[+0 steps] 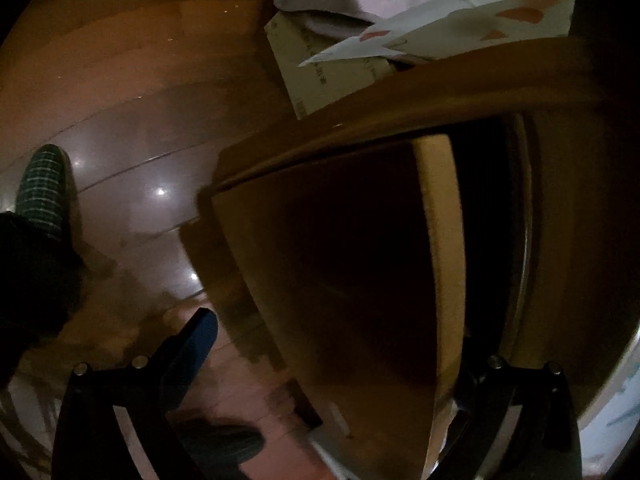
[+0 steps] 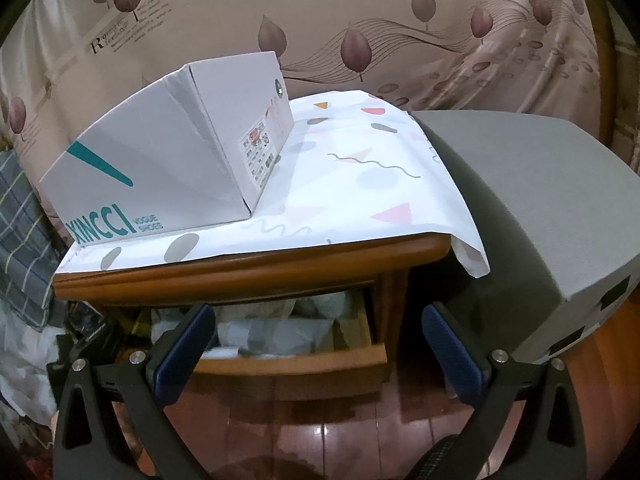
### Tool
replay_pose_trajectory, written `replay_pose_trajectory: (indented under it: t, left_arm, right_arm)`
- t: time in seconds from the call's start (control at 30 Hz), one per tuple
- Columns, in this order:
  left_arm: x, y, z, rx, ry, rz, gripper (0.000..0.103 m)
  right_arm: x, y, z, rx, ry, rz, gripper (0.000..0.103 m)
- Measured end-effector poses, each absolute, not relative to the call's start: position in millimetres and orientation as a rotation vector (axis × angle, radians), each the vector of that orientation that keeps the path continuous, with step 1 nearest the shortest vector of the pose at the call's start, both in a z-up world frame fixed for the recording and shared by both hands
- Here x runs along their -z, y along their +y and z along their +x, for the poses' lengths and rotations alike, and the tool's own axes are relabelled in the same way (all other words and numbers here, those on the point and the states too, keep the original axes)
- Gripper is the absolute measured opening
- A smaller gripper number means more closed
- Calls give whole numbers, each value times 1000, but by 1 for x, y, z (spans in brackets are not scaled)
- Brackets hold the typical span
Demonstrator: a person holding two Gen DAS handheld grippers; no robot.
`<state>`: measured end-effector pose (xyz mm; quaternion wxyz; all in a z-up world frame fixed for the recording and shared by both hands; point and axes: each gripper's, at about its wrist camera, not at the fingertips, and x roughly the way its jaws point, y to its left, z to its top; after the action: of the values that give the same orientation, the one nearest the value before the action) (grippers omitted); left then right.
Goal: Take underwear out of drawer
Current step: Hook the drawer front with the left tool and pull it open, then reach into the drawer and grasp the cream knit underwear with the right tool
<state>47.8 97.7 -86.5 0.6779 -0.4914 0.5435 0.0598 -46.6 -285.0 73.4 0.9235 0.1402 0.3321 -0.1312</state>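
The right hand-held gripper (image 2: 318,344) hangs with its 2 blue-padded fingers (image 2: 186,346) spread wide before the pulled-out drawer (image 2: 296,362) of a wooden nightstand (image 2: 256,266). Pale folded fabric (image 2: 276,334) lies inside. A white shoe box (image 2: 168,152) sits on a patterned cloth (image 2: 360,184) on top.

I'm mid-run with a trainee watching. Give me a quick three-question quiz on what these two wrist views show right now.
1. True or false: the drawer of the wooden nightstand is pulled open.
2. What stands on the patterned cloth on top of the nightstand?
A. a lamp
B. a white shoe box
C. a stack of books
3. Fill in: the right gripper is ____ and holds nothing.

Key:
1. True; pale folded fabric shows inside.
2. B
3. open; its fingers stand wide apart in front of the drawer.
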Motion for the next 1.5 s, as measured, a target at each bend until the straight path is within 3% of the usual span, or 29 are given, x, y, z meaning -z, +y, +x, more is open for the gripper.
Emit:
replay_pose_trajectory:
  t: [1.5]
  left_arm:
    - [71,106,-9,-136,1405,-658,103]
  right_arm:
    - [-48,-281,-29,232,836,292,103]
